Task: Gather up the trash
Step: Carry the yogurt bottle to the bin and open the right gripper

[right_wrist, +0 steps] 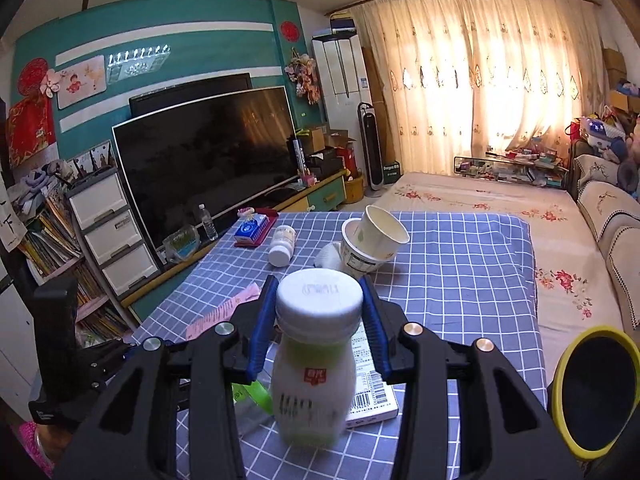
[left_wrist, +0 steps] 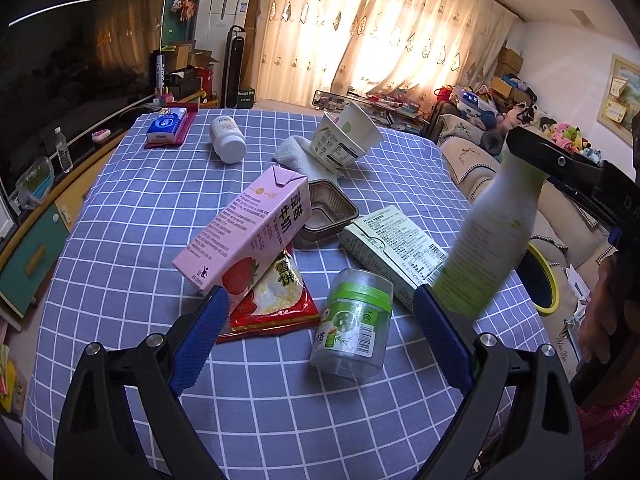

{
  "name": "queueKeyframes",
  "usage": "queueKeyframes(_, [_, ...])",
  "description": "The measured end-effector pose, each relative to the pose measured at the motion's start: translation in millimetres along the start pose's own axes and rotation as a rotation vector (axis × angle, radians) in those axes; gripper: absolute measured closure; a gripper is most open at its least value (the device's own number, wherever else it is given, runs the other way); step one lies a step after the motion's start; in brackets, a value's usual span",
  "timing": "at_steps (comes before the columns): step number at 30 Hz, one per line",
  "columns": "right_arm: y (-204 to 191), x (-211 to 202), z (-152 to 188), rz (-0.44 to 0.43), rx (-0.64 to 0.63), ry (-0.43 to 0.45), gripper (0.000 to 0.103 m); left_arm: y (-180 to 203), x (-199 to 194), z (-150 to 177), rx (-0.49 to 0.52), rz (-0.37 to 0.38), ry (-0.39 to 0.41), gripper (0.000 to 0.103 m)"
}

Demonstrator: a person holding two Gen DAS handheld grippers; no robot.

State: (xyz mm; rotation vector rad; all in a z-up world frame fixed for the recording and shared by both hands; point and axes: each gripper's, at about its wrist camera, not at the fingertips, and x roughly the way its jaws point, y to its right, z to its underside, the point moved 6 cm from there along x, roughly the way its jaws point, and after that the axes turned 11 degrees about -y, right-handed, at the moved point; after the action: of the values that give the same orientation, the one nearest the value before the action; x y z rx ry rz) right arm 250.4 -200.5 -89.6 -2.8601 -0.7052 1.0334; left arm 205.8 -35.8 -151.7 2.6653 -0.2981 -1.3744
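Your right tongs (right_wrist: 320, 316) are clenched on the neck of a white-and-green yogurt drink bottle (right_wrist: 316, 364), lifted above the checkered bench (right_wrist: 460, 280). Your left tongs (left_wrist: 320, 320) hang released over a clear green-lidded jar (left_wrist: 354, 324), beside the pink strawberry milk carton (left_wrist: 248, 232).

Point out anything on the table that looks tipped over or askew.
The paper cups lie tipped on a white cloth. The pink carton leans tilted on a red snack bag. The white pill bottle lies on its side.

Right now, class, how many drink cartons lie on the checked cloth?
2: the pink carton leaning on the red snack packet, and the pale green carton beside the foil tray. Others may be hidden.
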Motion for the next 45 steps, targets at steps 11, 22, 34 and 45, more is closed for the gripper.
queueKeyframes(11, [-3.6, -10.2, 2.0, -0.025, -0.002, 0.012, 0.064, 2.4, 2.9, -1.2, 0.012, 0.005, -0.012, 0.011])
queueKeyframes(22, [6.2, -30.4, -3.1, -0.042, 0.027, 0.058, 0.064, 8.2, 10.5, -3.3, 0.024, 0.006, -0.032, 0.011])
queueKeyframes(34, [119.4, -112.0, 3.4, 0.289, 0.183, 0.193, 0.064, 23.3, 19.8, -7.6, 0.069, 0.019, -0.048, 0.011])
queueKeyframes(45, [280.4, -95.9, 85.2, 0.617, 0.44, 0.072, 0.064, 39.1, 39.7, -6.6, 0.089, 0.008, -0.095, 0.011])
